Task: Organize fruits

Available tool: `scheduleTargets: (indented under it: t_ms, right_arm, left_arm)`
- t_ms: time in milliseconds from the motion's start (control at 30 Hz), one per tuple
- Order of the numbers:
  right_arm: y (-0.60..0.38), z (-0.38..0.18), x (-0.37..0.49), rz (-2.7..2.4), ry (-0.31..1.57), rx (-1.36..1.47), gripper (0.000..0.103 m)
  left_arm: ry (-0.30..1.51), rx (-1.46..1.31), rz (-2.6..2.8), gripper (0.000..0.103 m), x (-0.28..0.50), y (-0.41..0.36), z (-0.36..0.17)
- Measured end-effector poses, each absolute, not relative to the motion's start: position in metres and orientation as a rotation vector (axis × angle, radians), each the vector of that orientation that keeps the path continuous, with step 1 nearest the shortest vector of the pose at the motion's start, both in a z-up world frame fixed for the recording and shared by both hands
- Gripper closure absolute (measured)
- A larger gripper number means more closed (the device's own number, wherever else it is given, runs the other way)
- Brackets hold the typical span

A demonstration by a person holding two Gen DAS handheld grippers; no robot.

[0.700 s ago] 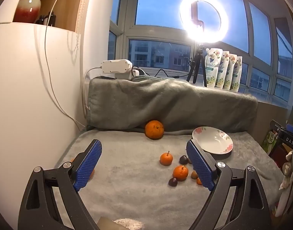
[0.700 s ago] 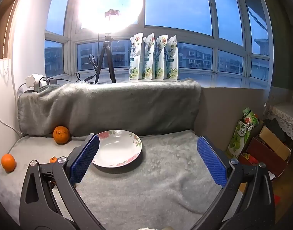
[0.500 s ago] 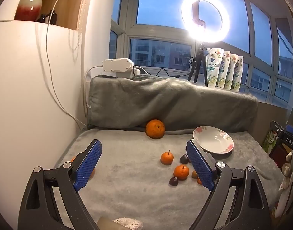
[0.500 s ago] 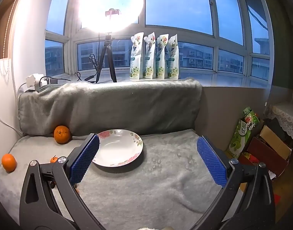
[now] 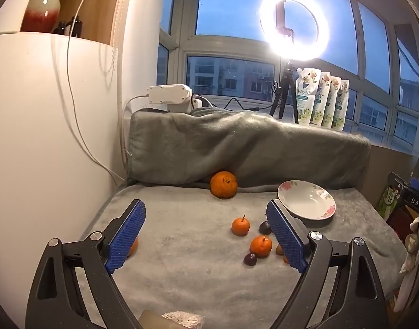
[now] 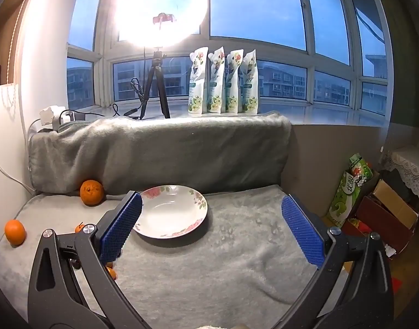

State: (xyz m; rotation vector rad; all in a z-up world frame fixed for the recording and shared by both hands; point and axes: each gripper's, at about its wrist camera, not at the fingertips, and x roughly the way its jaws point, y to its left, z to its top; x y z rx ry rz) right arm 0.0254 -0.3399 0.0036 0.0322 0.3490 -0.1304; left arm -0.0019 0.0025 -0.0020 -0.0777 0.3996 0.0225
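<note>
The left claw (image 5: 206,235) hangs with its blue ribbed pads spread wide apart and nothing between them, above the grey fleece blanket (image 5: 182,268) that covers the tabletop. The right claw (image 6: 212,230) is likewise spread wide and holds nothing.

The large dimpled orange (image 5: 223,184) sits at the back, touching the foot of the blanket-draped backrest (image 5: 250,148). The white shallow plate with pink flower rim (image 5: 306,199) lies to its right, near the backrest, with nothing in it. In front of the plate a loose cluster lies on the blanket: a small stemmed tangerine (image 5: 240,225), a second small tangerine (image 5: 261,246) nearer the camera, a dark purple round fruit (image 5: 250,259) just beside that one, and another dark fruit (image 5: 264,227) partly behind the left claw's right pad. More small orange pieces are half hidden by that pad; what they are cannot be told. A lone smooth tangerine (image 6: 15,231) lies near the blanket's left edge by the white cabinet wall (image 5: 31,137), well apart from the cluster.

A broad bare stretch of blanket runs between the lone tangerine and the cluster. In the right wrist view another bare stretch runs from the plate to the blanket's right edge, beyond which stand a green printed bag (image 6: 349,189) and cardboard boxes (image 6: 387,213).
</note>
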Motion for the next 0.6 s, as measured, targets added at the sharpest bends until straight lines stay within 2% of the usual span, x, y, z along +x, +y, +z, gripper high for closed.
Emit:
scheduleTargets:
  t_ms: [600]
  right_arm:
    - [-0.3411, 0.0023, 0.0260, -0.126, 0.358, 0.036, 0.000]
  left_arm:
    - [0.403, -0.078, 0.023, 0.013, 0.0007, 0.0015, -0.0019]
